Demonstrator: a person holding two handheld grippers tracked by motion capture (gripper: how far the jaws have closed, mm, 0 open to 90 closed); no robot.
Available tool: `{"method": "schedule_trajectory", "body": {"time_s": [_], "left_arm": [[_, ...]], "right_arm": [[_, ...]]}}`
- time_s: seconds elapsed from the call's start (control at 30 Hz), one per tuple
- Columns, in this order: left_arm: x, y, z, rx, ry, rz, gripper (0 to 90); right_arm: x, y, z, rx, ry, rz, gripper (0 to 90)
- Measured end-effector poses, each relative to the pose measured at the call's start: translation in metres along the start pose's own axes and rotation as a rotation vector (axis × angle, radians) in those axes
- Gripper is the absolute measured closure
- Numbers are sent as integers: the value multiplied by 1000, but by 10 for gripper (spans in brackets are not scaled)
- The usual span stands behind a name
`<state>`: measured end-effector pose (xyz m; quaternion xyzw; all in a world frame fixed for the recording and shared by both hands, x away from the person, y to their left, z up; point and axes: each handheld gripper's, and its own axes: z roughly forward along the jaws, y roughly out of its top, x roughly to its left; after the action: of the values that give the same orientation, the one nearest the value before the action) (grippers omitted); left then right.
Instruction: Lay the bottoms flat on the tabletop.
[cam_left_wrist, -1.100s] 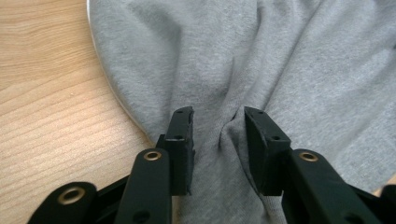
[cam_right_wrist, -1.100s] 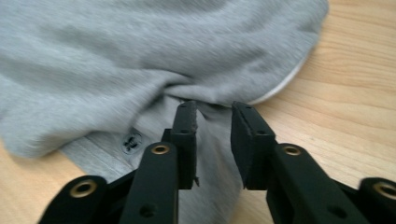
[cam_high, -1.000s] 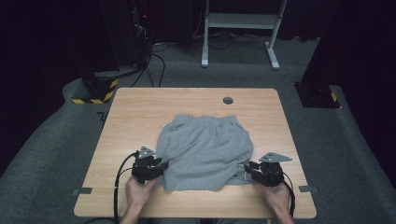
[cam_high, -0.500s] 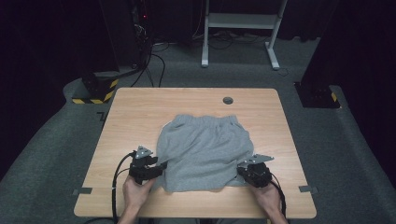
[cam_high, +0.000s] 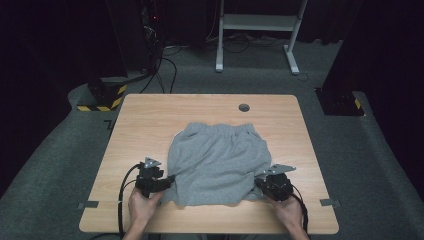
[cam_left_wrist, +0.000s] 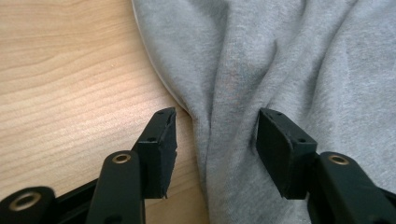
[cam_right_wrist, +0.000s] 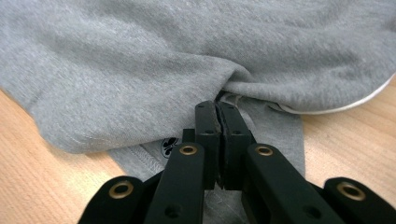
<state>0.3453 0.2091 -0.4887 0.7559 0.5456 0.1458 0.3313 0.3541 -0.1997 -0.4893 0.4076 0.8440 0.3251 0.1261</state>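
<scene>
Dark room all around, and a light wooden table (cam_high: 150, 120) holds grey shorts (cam_high: 217, 160), spread flat with the waistband far from the person and the hems close. From the right gripper (cam_right_wrist: 217, 112), whose jaws are pinched tight on the near right hem, the cloth runs away up the table; the left gripper (cam_left_wrist: 217, 135) has just been opening, and a ridge of the left hem lies loose between its parted jaws. Both hands sit equally close to the near edge, and no boxes or bowls are on the table.
</scene>
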Motion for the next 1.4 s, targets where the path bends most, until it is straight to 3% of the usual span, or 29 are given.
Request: {"method": "schedule_trajectory", "body": {"time_s": [0.13,0.27,0.4,0.53,0.6,0.87,1.17,1.4], "left_arm": [[3,4,1,-1,10,22,478],[9,11,12,23,32,25,477],[1,13,8,24,40,24,482],[-3,16,17,91,75,49,482],[-3,17,23,108,73,22,495],[-10,27,29,142,131,58,503],[-8,26,34,177,126,40,496],[-9,27,34,166,135,59,495]], "right_arm": [[-3,1,-3,-13,7,-5,881],[-16,9,-3,-32,27,-11,881],[-13,6,-7,-53,38,-25,883],[-21,-1,-13,-60,44,-13,883],[-25,-2,-17,-72,48,14,883],[-21,16,-15,-100,62,-24,882],[-21,20,-26,-105,67,-31,882],[-20,23,-22,-105,70,-46,882]]}}
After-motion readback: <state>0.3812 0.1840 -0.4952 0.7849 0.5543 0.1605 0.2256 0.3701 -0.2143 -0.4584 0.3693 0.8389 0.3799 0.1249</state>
